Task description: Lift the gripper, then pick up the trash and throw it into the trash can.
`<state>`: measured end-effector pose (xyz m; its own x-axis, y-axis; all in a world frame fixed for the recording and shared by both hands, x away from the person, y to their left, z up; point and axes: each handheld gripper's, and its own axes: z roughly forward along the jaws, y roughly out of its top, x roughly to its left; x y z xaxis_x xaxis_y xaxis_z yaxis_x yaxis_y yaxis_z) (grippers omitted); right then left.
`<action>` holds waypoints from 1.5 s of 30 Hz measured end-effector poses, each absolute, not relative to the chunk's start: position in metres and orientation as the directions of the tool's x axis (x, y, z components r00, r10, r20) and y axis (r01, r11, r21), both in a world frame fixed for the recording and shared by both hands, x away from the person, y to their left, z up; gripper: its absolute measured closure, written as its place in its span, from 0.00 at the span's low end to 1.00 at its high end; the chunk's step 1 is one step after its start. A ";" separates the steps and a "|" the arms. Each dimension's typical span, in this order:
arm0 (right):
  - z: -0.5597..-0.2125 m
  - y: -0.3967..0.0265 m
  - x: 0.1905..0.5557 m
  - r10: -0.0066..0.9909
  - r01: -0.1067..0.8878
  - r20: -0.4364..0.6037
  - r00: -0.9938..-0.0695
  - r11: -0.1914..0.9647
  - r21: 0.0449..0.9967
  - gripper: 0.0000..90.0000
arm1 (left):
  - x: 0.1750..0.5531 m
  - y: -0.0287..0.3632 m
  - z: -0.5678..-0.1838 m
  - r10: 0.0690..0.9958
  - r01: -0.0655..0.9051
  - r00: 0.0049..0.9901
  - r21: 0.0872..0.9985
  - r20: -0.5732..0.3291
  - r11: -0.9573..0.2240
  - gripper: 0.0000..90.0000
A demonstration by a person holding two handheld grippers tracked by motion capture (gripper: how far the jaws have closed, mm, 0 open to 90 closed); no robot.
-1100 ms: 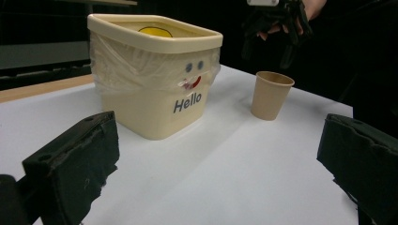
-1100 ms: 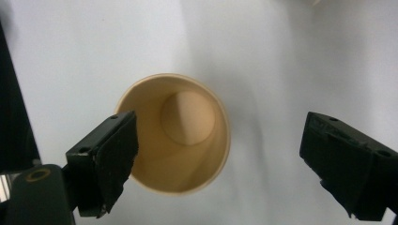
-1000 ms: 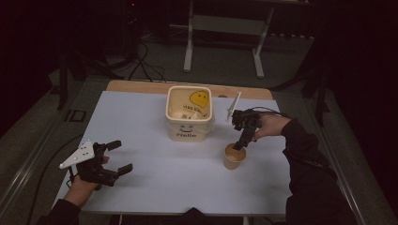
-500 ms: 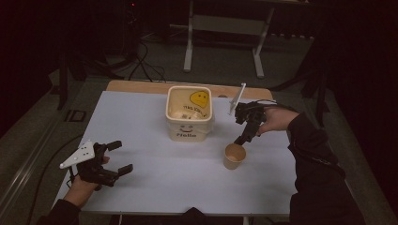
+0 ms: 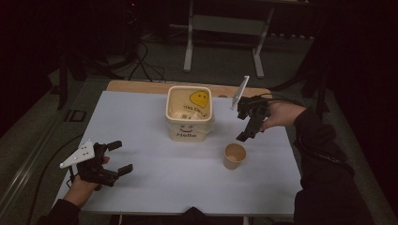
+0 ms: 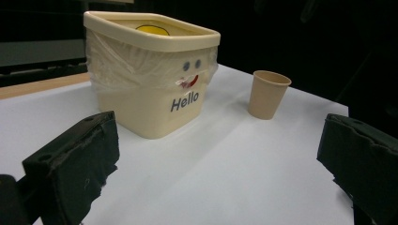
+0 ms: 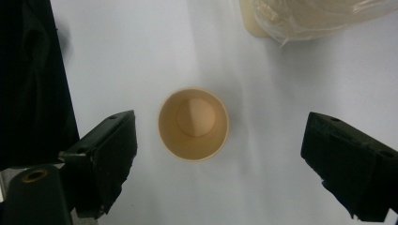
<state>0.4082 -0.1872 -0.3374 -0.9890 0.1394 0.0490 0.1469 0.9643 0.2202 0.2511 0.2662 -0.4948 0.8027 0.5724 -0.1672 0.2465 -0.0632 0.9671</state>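
A tan paper cup (image 5: 234, 155) stands upright and empty on the white tabletop (image 5: 141, 136), right of centre. My right gripper (image 5: 246, 125) hovers open above and behind it, tilted down; in the right gripper view the cup (image 7: 193, 123) sits between the spread jaws of the right gripper (image 7: 220, 164), well below them. A cream tub (image 5: 189, 117) with a plastic liner, a "Hello" label and a yellow smiley stands mid-table. My left gripper (image 5: 122, 157) rests open near the front left edge, facing the tub (image 6: 150, 93) and cup (image 6: 267, 93) across bare table.
A wooden strip (image 5: 141, 86) borders the table's back edge. Behind it stands a grey metal frame (image 5: 220, 42), with cables (image 5: 141, 61) on the dark floor. A corner of the tub (image 7: 309, 18) shows in the right gripper view.
My right gripper has lifted away from the cup, moving up and back to the right. The cup stays standing in place. The left gripper has not moved.
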 end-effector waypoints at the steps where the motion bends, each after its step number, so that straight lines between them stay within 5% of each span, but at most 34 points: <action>1: -0.336 -0.187 0.408 0.136 0.142 0.044 -0.990 0.965 0.218 0.12 | 0.251 0.266 -0.495 0.571 0.247 0.804 0.967 -0.168 -0.063 0.01; 18: -0.336 -0.187 0.402 0.127 0.134 0.047 -0.991 0.962 0.238 0.11 | 0.251 0.266 -0.495 0.565 0.253 0.807 0.965 -0.172 -0.069 0.01; 45: -0.393 -0.183 0.374 0.075 0.090 0.066 -0.995 0.955 0.282 0.11 | 0.252 0.264 -0.496 0.549 0.262 0.816 0.962 -0.179 -0.076 0.01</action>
